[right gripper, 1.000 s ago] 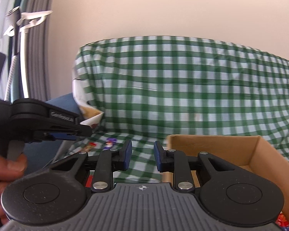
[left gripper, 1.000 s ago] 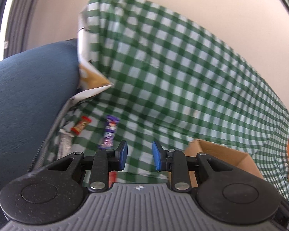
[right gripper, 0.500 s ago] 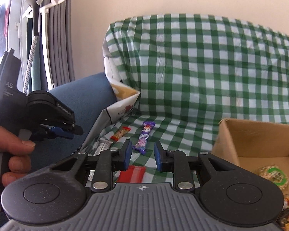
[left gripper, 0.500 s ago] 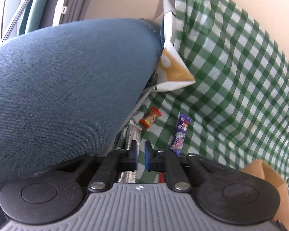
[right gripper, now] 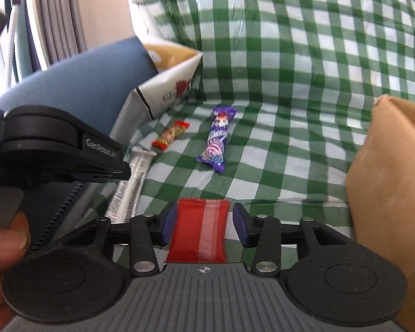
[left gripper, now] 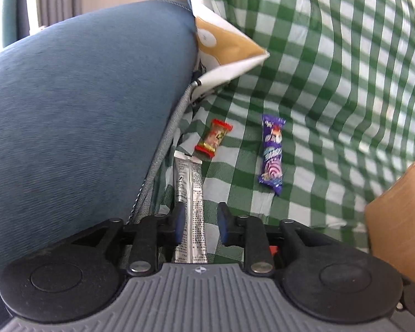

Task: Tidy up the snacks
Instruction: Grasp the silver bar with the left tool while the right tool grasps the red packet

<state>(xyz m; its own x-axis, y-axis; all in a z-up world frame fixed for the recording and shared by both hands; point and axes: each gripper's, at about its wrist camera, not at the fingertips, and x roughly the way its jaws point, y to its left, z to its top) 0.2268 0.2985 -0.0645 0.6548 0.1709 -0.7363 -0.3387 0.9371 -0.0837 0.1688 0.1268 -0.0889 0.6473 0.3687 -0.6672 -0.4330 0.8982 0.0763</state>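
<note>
Several snacks lie on the green checked cloth [left gripper: 318, 83]. A silver stick packet [left gripper: 188, 182] lies lengthwise between the fingers of my left gripper [left gripper: 200, 222], whose jaws are opening; the pads do not press it. Beyond it lie a small red-and-gold candy [left gripper: 213, 137] and a purple wrapped bar [left gripper: 272, 152]. In the right wrist view a red packet [right gripper: 199, 229] lies between the fingers of my right gripper [right gripper: 204, 222], whose jaws are also opening and stand a little wider than the packet. The left gripper [right gripper: 121, 171] shows there side-on above the silver packet [right gripper: 135, 177].
A blue cushion [left gripper: 83, 110] rises close on the left. A white and yellow bag [left gripper: 224, 41] leans against it. A cardboard box [right gripper: 387, 179] stands on the right, its wall near the right gripper. A person's hand [right gripper: 2, 249] holds the left gripper's handle.
Both grippers have dropped and tilted down towards the cloth. The left jaws shut, then parted over the silver packet. The right jaws widened around the red packet.
</note>
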